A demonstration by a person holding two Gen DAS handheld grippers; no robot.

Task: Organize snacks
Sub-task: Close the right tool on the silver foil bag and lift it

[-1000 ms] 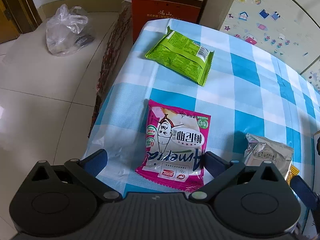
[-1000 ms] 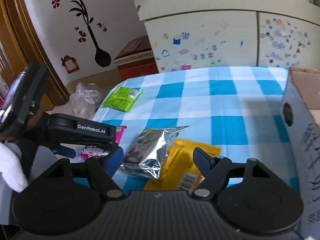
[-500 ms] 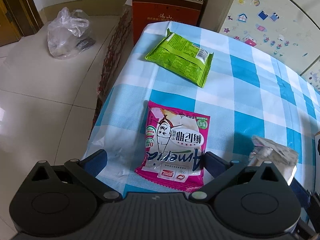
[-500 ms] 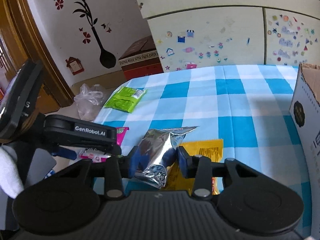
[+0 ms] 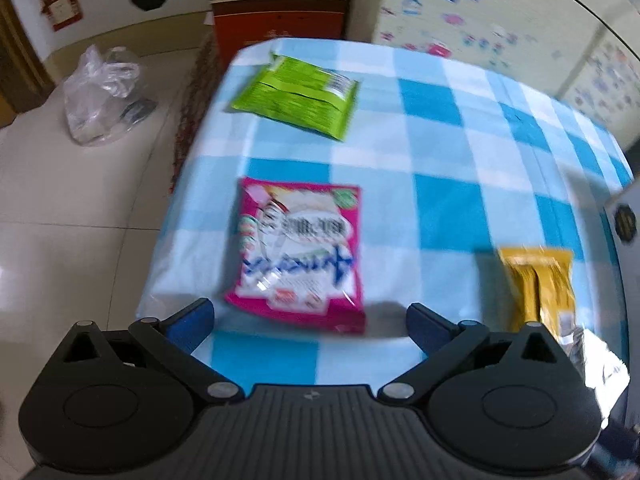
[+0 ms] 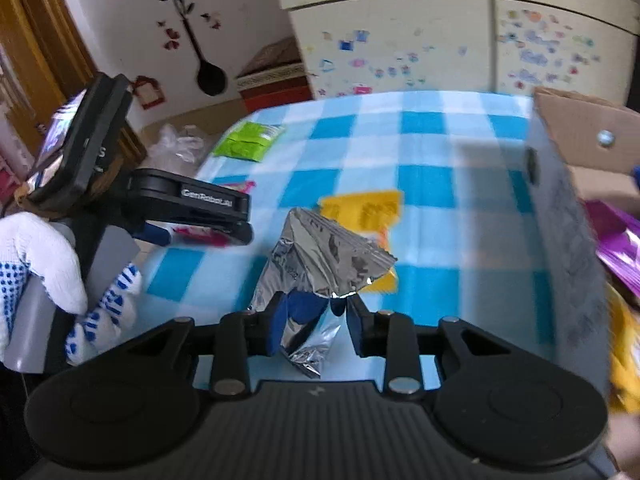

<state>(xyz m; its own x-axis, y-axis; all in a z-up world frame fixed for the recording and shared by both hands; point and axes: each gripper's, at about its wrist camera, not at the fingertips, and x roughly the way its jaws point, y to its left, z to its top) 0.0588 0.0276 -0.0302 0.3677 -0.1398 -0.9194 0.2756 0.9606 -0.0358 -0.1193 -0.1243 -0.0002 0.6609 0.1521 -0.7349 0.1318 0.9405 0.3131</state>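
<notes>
Crinkled silver foil packet (image 6: 320,256), creased

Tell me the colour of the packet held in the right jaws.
Silver foil packet, clearest in the right wrist view.

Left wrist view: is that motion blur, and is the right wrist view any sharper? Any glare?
Left wrist view: smeared throughout, print on the pink packet unreadable; glare on the floor tiles. Right wrist view: silver packet in the right gripper fairly crisp with specular glints; cardboard box and cabinet blurred.
</notes>
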